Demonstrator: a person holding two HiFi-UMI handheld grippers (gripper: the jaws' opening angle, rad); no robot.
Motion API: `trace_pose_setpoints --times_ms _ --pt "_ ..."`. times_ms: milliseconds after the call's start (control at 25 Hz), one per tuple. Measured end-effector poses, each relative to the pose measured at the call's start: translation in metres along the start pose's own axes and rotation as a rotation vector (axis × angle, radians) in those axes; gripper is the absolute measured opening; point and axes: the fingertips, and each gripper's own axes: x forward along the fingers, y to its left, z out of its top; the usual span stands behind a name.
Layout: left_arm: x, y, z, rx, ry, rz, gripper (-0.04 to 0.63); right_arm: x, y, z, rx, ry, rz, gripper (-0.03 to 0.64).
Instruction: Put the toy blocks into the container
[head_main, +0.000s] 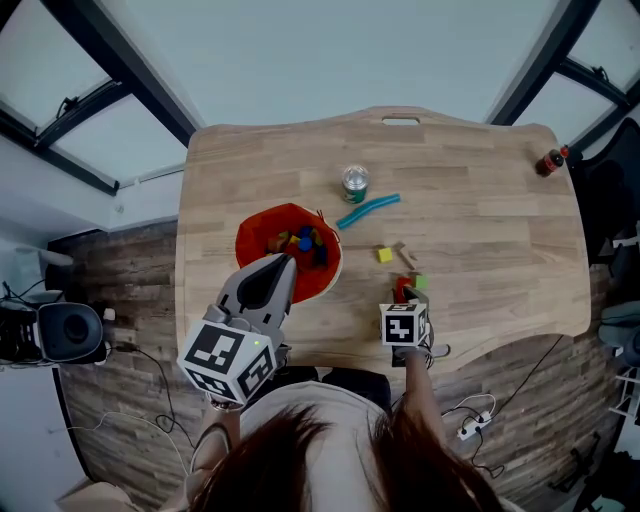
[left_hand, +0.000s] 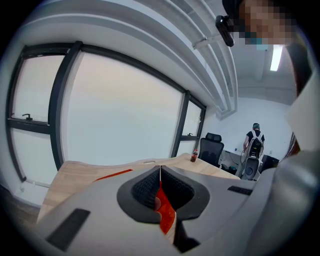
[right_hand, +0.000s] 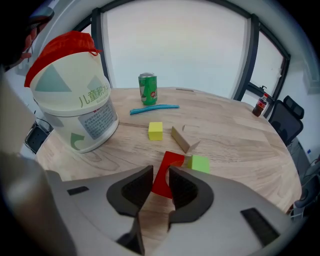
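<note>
The right gripper (right_hand: 161, 176) pointed steeply down at the table (right_hand: 240, 145), its jaws clenched on the red block (right_hand: 165, 172), an arched piece that stood on the wood near the front edge. A green block (right_hand: 200, 163) sat just beside the red one on its right, and a plain wooden block (right_hand: 181, 139) lay just beyond them. Farther back were a yellow block (right_hand: 155, 130), a blue curved strip (right_hand: 154, 108) and a green can (right_hand: 147, 89). A dark bottle (right_hand: 258, 105) stood well apart at the far right edge.

The container (right_hand: 75, 105), a white tub with a red liner (left_hand: 165, 212), stood to the left with several blocks already inside. Bare wood lay between it and the red block. The left gripper (left_hand: 160, 170) had its jaws closed on the liner at the tub's near rim.
</note>
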Motion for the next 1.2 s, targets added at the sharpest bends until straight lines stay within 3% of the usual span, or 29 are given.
trace_pose_setpoints --times_ms 1200 --pt "-0.041 0.038 0.01 -0.028 -0.078 -0.047 0.011 -0.105 0.038 0.09 0.072 -0.287 -0.057 0.109"
